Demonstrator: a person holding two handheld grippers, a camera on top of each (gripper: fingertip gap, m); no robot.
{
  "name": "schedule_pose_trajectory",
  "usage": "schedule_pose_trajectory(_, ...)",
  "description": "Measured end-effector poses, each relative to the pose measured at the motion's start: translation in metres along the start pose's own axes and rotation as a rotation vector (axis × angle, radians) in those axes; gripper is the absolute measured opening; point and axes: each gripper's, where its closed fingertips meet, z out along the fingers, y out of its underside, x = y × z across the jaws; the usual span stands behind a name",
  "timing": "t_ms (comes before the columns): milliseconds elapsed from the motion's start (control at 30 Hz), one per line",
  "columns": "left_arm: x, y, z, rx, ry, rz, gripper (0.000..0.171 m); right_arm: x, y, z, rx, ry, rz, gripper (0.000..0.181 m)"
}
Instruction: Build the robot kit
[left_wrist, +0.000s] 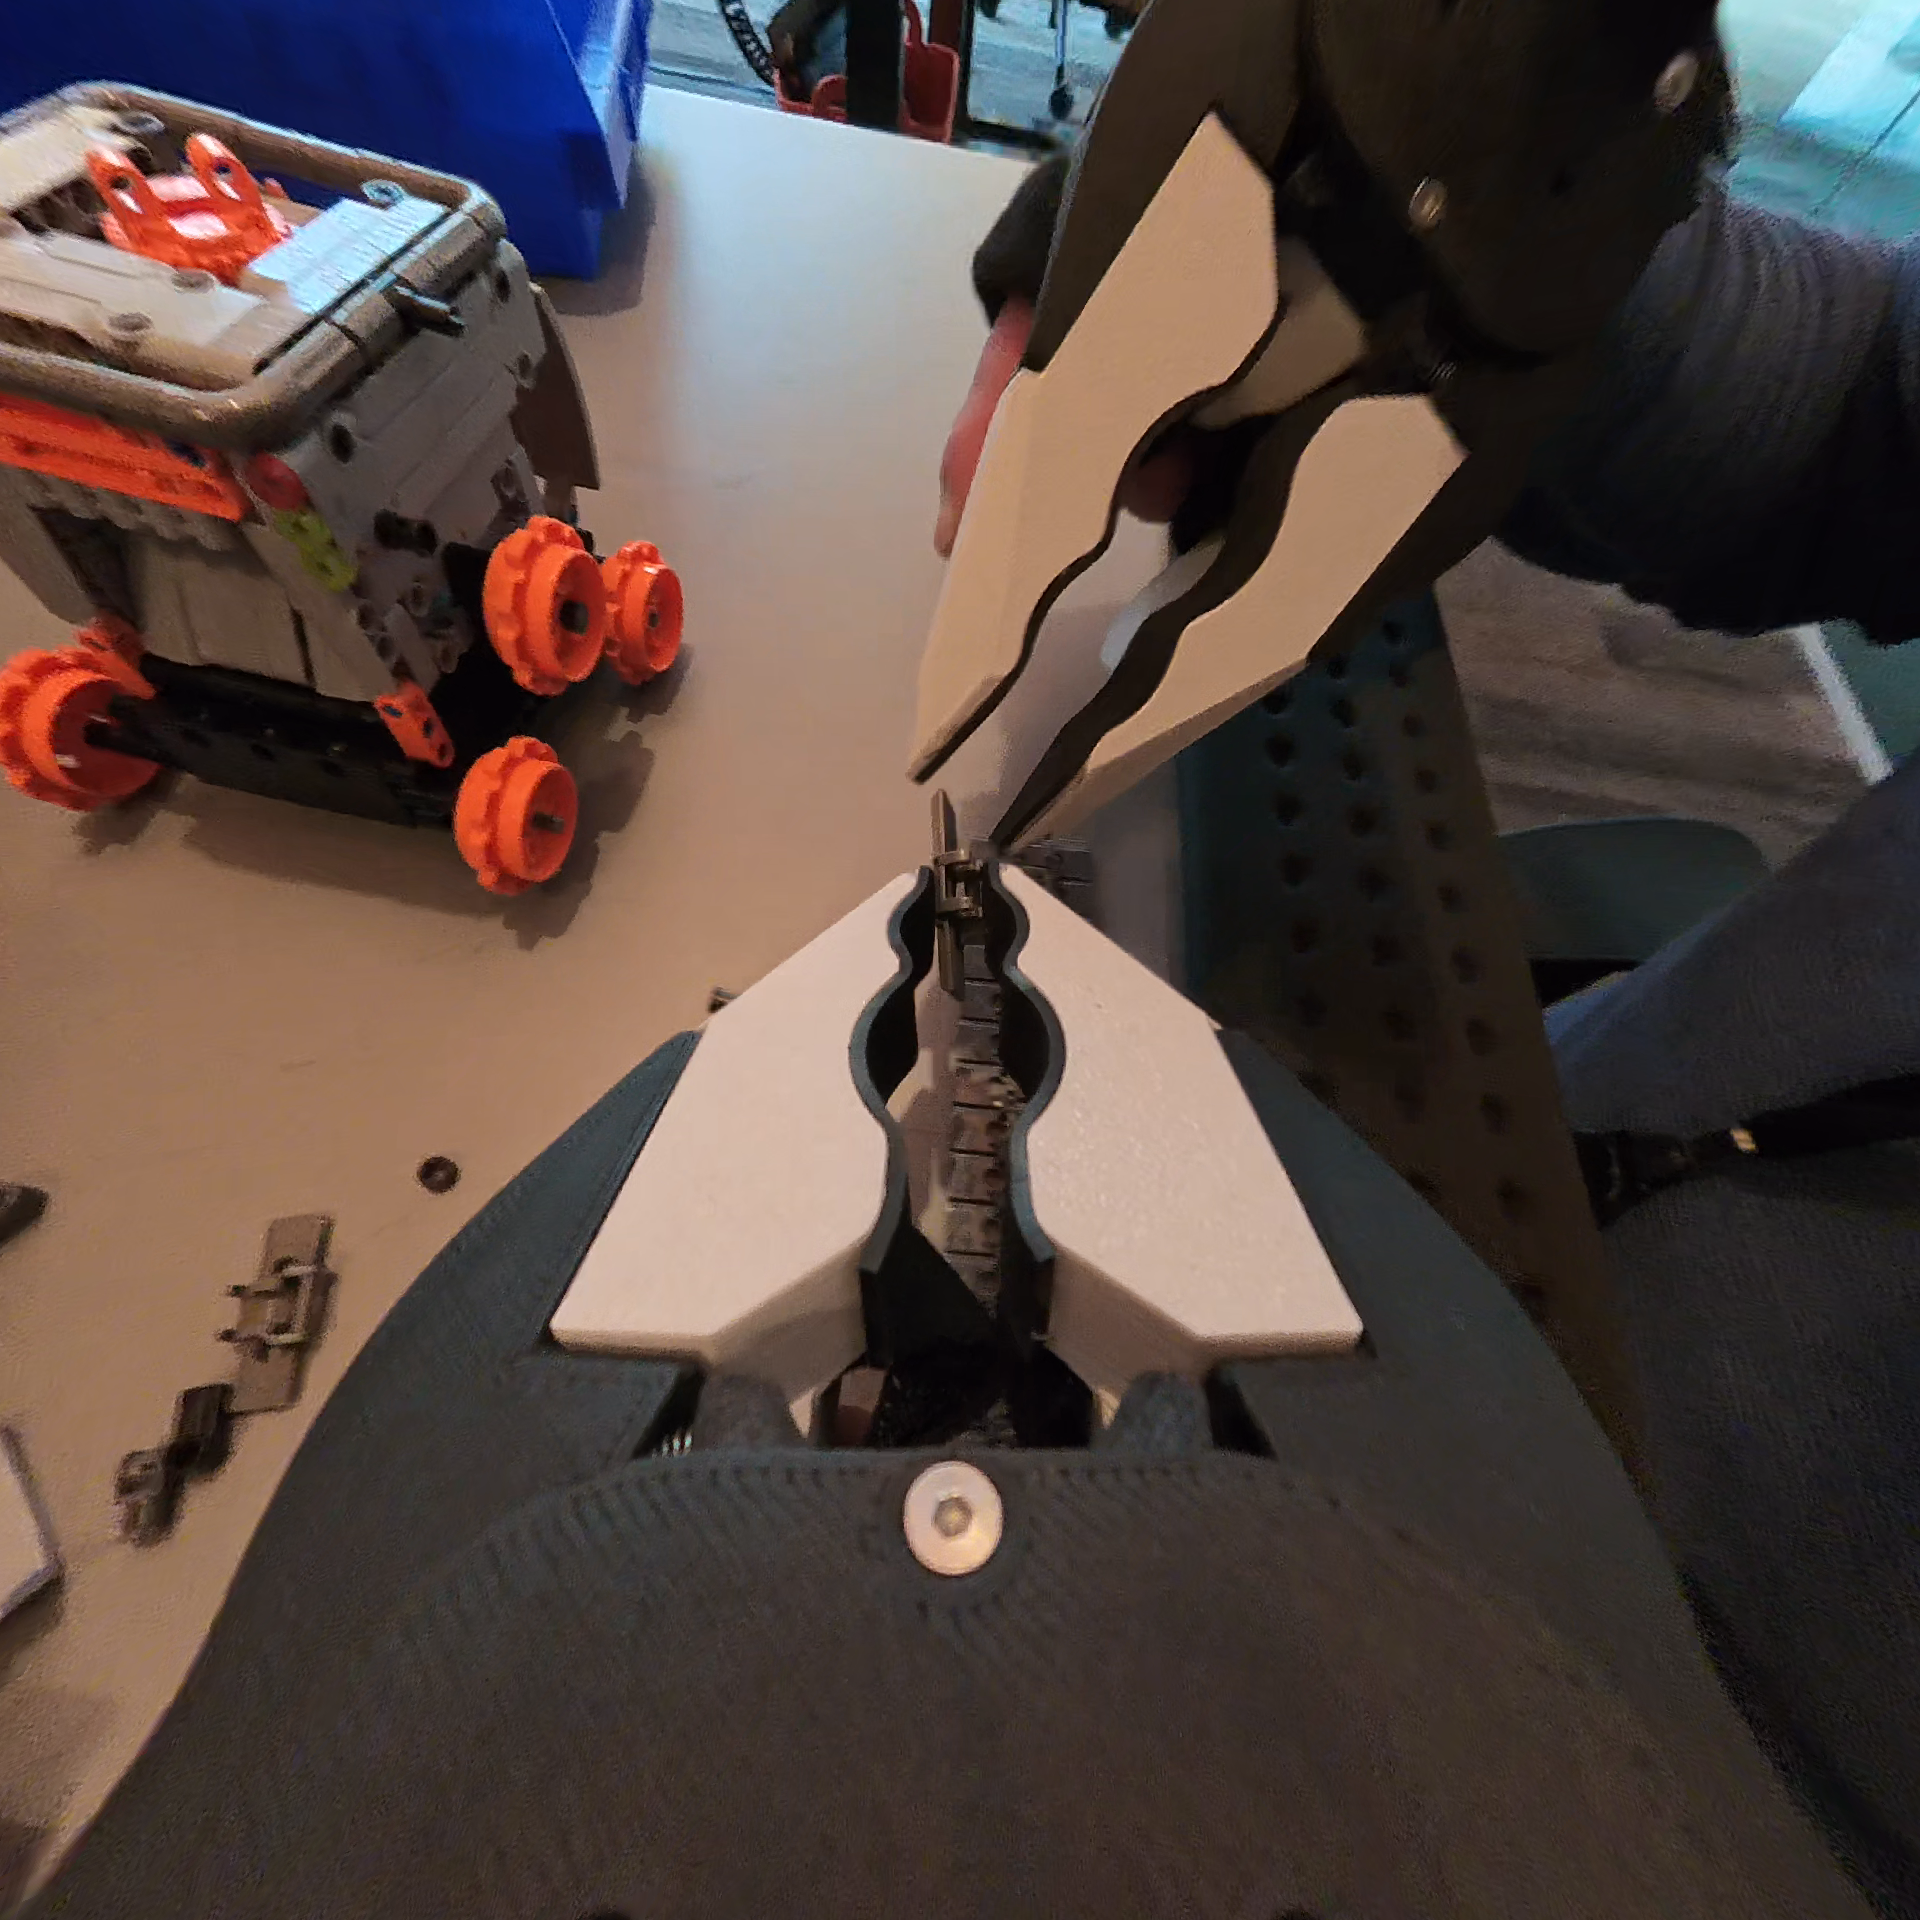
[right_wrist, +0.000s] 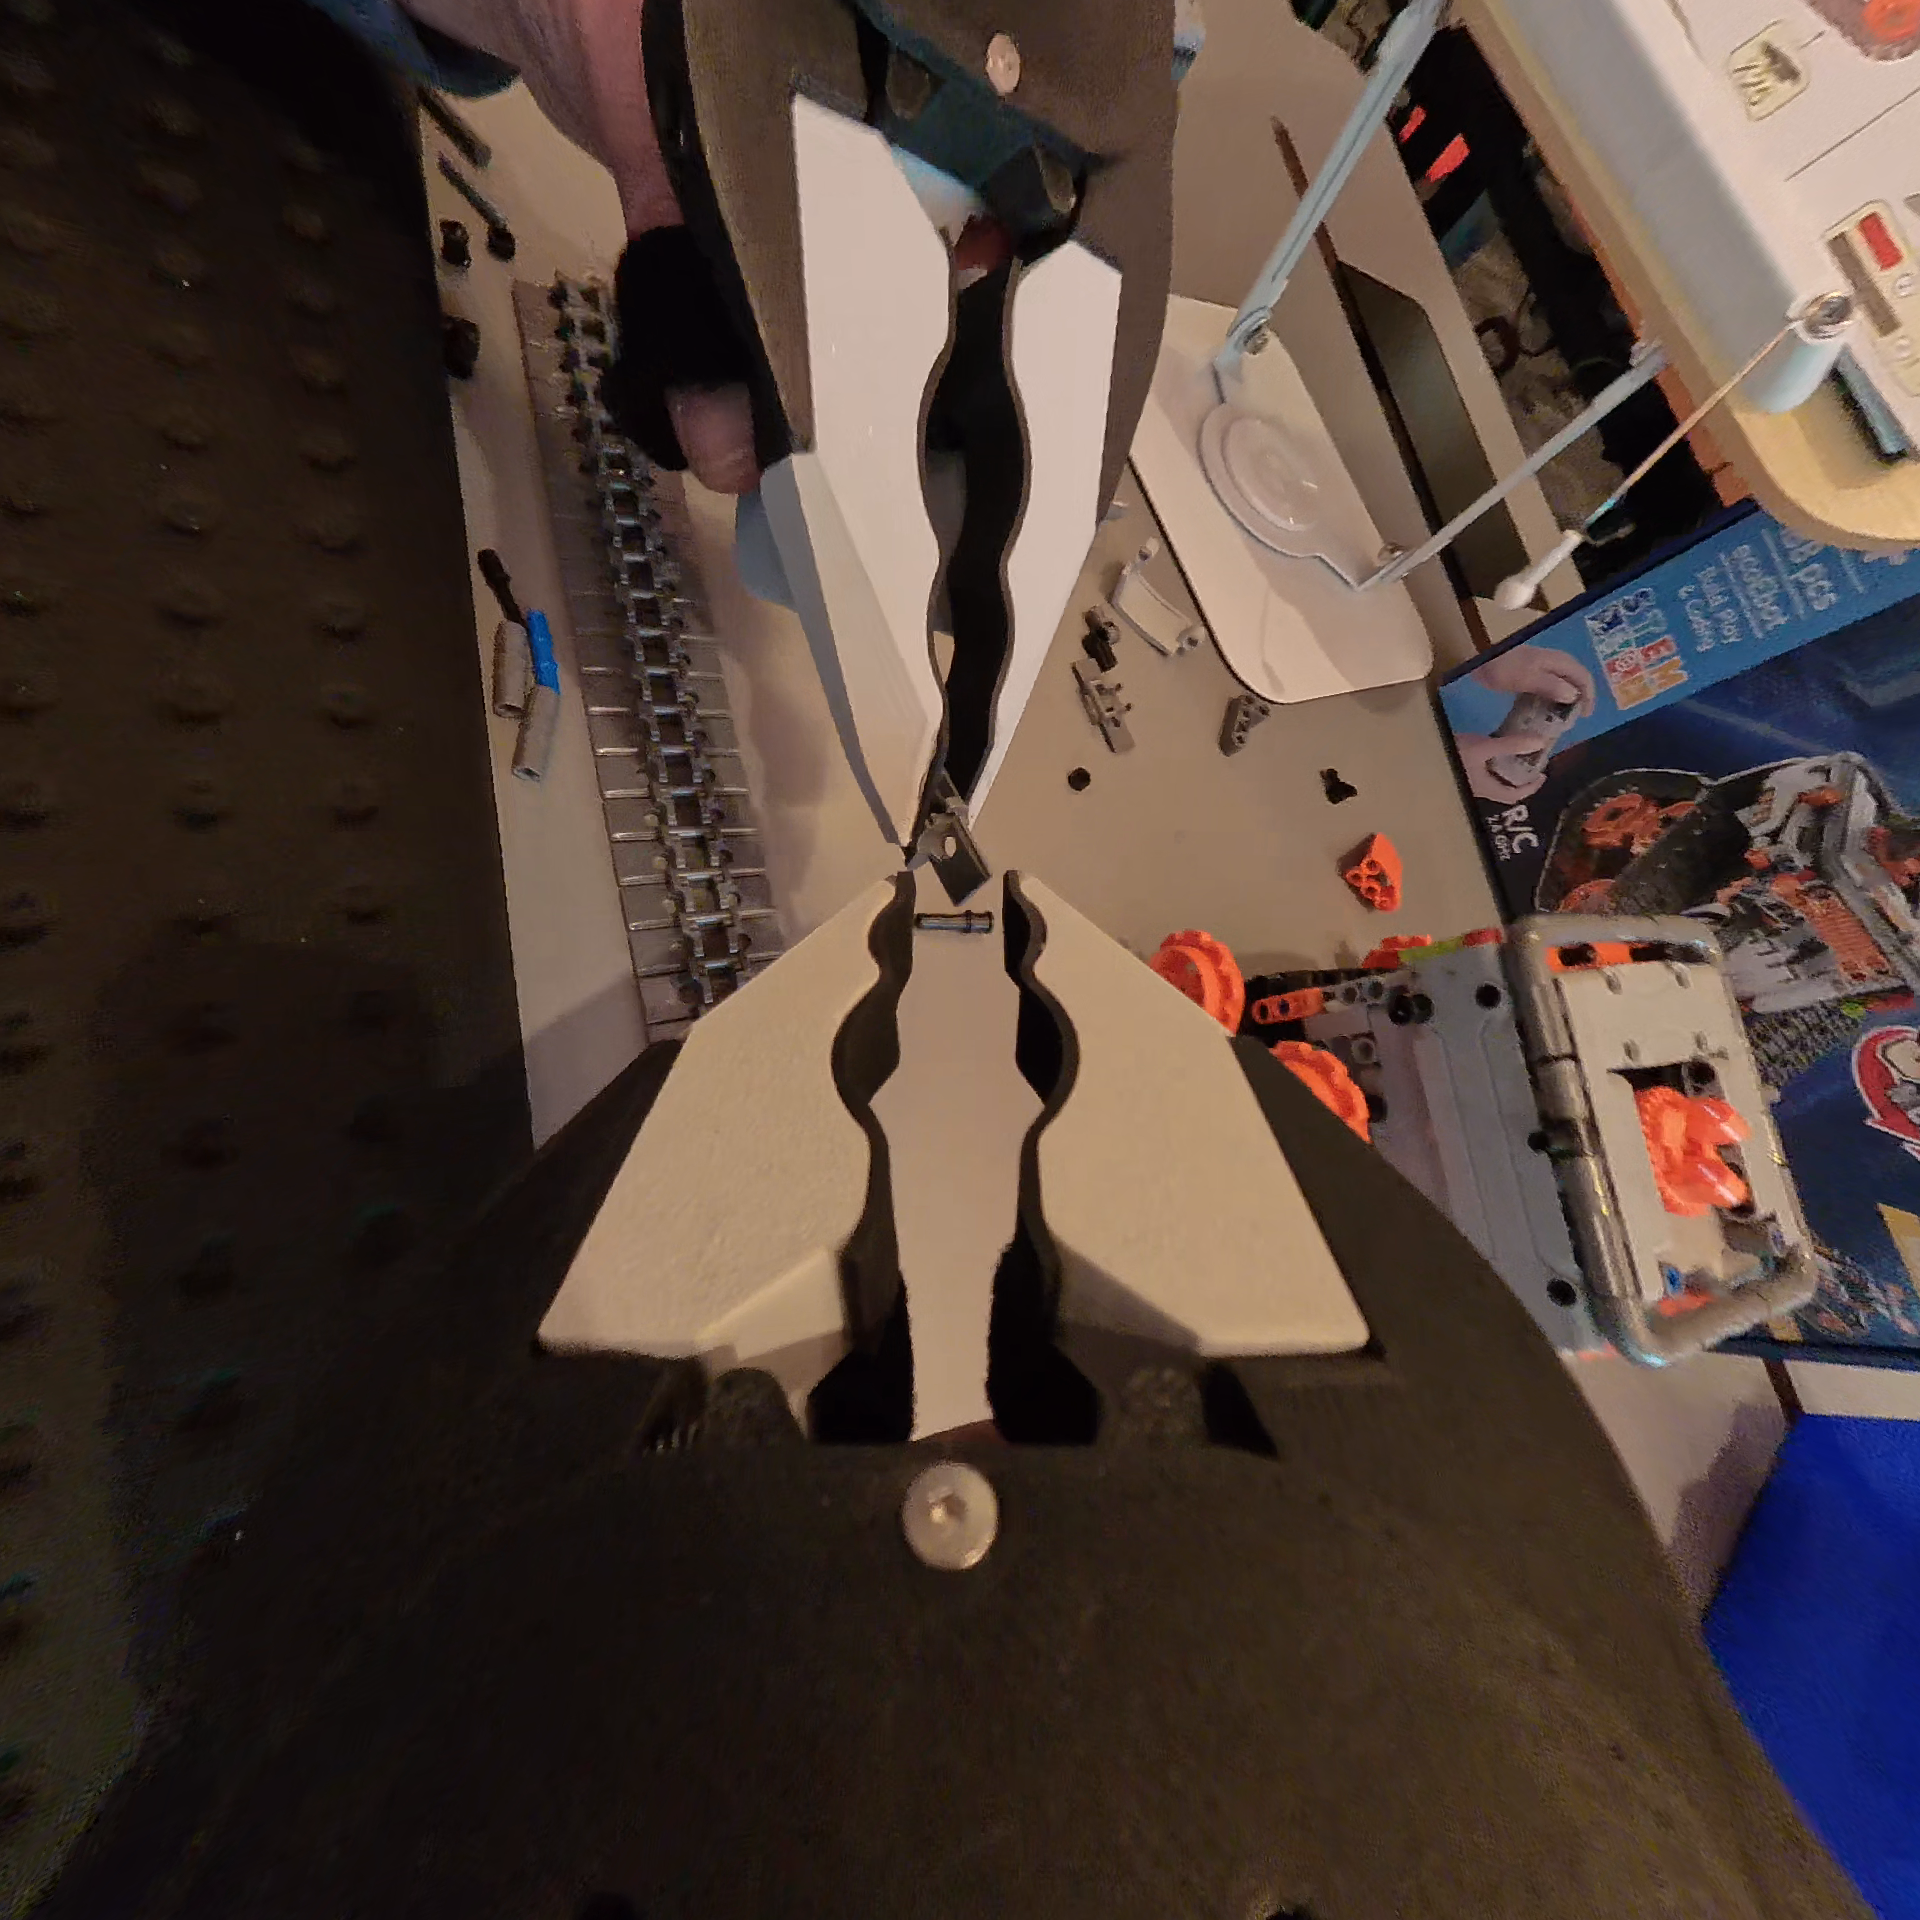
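Track links (left_wrist: 977, 1132), dark grey and joined in a short strip, are being pinched between the fingers of the left gripper (left_wrist: 961, 883), which is being kept closed on them; the strip is being held over the table's near edge, with a small link and pin (left_wrist: 951, 894) standing out past the fingertips. In the right wrist view the same end piece (right_wrist: 954, 836) is being held at the tip of that gripper. The right gripper (right_wrist: 958, 899) is being held with its jaws parted and nothing between them, and a small dark pin (right_wrist: 954, 921) is being seen on the table through the gap. The tips of the two grippers are being kept just beside each other, nearly touching.

A long assembled track (right_wrist: 665, 665) is being shown lying along the table's (left_wrist: 810, 343) near edge, with grey tubes and a blue piece (right_wrist: 530, 675) beside it. Loose grey links (left_wrist: 270, 1299) are being shown scattered near the edge too. Farther in, a grey and orange toy vehicle (left_wrist: 260, 468) with orange wheels (left_wrist: 540, 608) is being shown standing on the surface, and a printed box (right_wrist: 1704, 748) is being shown at the far side, with a small orange brick (right_wrist: 1374, 868) lying nearby.
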Motion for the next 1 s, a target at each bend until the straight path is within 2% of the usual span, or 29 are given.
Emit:
schedule_pose_trajectory(133, 0.003, -0.002, 0.01, -0.058, -0.002, 0.107, 0.008, -0.001, 0.002, -0.012, 0.019, -0.061, 0.073, 0.011)
schedule_pose_trajectory(400, 0.021, -0.004, 0.037, -0.178, 0.138, 0.266, 0.007, -0.015, 0.028, -0.023, -0.056, -0.139, 0.147, 0.0)
schedule_pose_trajectory(533, 0.02, -0.006, 0.06, -0.213, 0.187, 0.249, 0.012, -0.017, 0.051, -0.033, -0.09, -0.152, 0.374, 0.0)
schedule_pose_trajectory(600, 0.008, -0.004, 0.072, -0.238, 0.142, 0.253, 0.016, -0.014, 0.068, -0.036, -0.11, -0.143, 0.482, 0.0)
schedule_pose_trajectory(700, 0.0, 0.006, 0.081, -0.286, 0.109, 0.256, 0.017, -0.026, 0.093, -0.038, -0.184, -0.214, 0.596, 0.0)
schedule_pose_trajectory(867, 0.0, 0.019, 0.092, -0.33, 0.102, 0.24, 0.014, -0.035, 0.11, -0.031, -0.258, -0.287, 0.669, 0.002)
schedule_pose_trajectory(933, -0.001, 0.022, 0.097, -0.341, 0.088, 0.247, 0.013, -0.033, 0.113, -0.03, -0.274, -0.28, 0.661, 0.004)
schedule_pose_trajectory(1000, -0.001, 0.023, 0.101, -0.346, 0.085, 0.254, 0.012, -0.031, 0.113, -0.031, -0.277, -0.272, 0.612, 0.014)
